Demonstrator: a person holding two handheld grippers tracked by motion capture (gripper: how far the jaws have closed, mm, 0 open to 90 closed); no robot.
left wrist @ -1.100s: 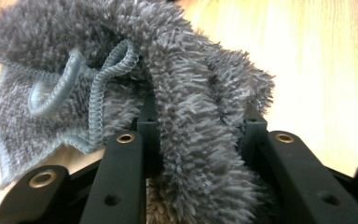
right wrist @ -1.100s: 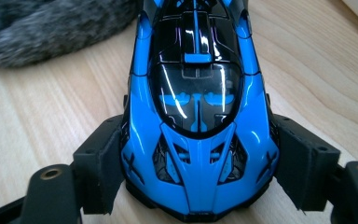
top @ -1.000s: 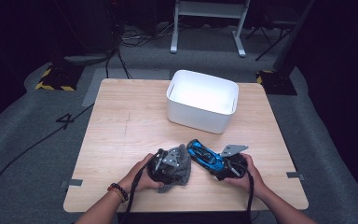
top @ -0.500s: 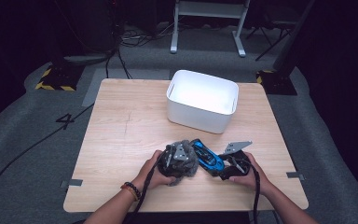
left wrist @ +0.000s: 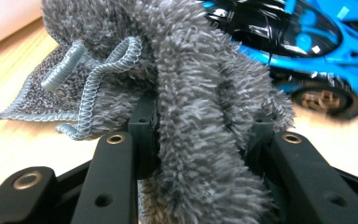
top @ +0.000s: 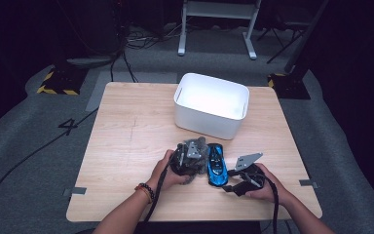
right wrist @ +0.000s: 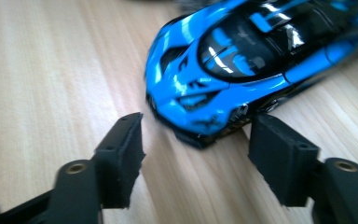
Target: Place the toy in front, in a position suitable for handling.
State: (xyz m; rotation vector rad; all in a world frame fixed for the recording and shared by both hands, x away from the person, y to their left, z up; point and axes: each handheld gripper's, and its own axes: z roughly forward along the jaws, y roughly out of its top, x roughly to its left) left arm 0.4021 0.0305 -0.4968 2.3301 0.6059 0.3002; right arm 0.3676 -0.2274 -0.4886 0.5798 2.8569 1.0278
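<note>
Three cams: one overhead, one on each gripper.
My high view sits above my side, looking forward and down on the whole table (top: pixel 126 146). Left gripper view is jammed right against the grey cloth (left wrist: pixel 200 116); right gripper view looks low along the wood. All three catch the blue toy car (top: pixel 216 164) (left wrist: pixel 303 42) (right wrist: pixel 233 60).

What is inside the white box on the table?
In the high view the white box shows bare white inner walls and nothing inside. Its near wall hides the closest strip of the floor, so a small flat thing there cannot be ruled out. It stands on the wooden table.
</note>
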